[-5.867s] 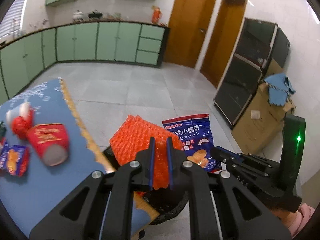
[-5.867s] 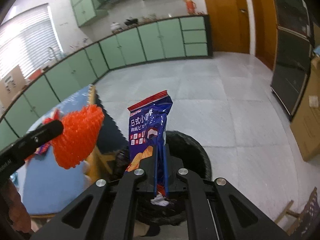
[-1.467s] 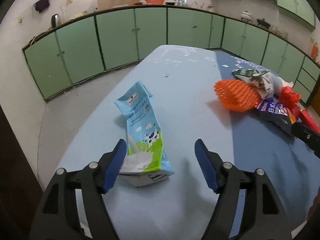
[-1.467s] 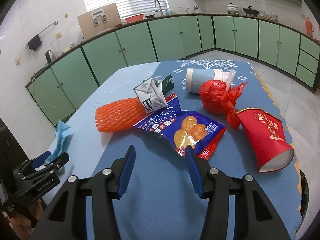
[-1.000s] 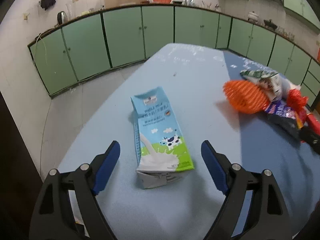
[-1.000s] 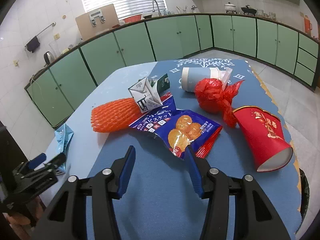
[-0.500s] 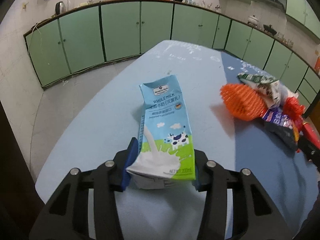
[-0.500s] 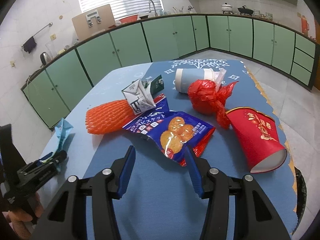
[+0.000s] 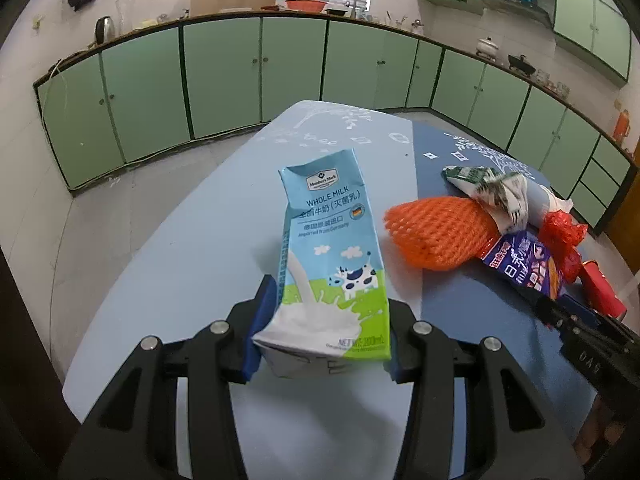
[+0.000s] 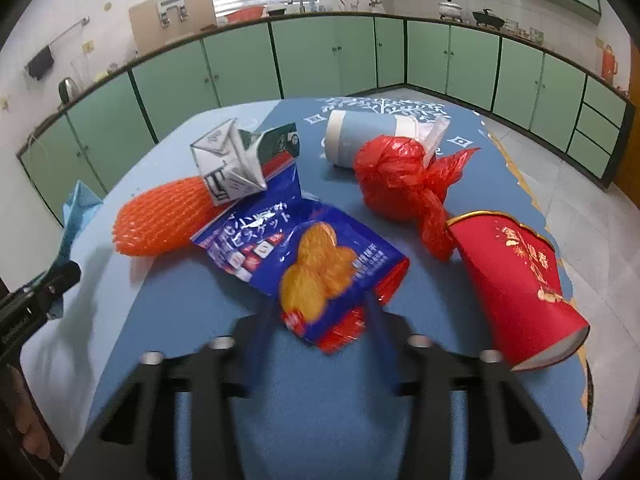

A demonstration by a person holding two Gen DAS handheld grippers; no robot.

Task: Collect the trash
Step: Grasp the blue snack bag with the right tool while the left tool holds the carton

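Note:
My left gripper [image 9: 326, 326] is shut on a light blue whole-milk carton [image 9: 330, 256] and holds it tilted above the blue table [image 9: 192, 264]. In the right wrist view the carton [image 10: 76, 212] shows at the far left, held by the left gripper [image 10: 48, 288]. My right gripper [image 10: 320, 320] is open, its blurred fingers on either side of the near end of a blue snack bag [image 10: 304, 252]. Around it lie an orange foam net [image 10: 164, 216], a crushed white-and-green carton [image 10: 236, 160], a red plastic bag [image 10: 400, 176], a red paper cup [image 10: 516, 288] and a pale blue cup [image 10: 368, 132].
The table's right edge [image 10: 520, 192] drops to a grey tiled floor [image 10: 592, 208]. Green cabinets [image 9: 224, 80] line the walls. The right gripper [image 9: 584, 332] shows at the right of the left wrist view, by the snack bag [image 9: 524, 264].
My left gripper closed on the milk carton and lifted it off the table. My right gripper moved forward and down to the snack bag, its fingers still apart.

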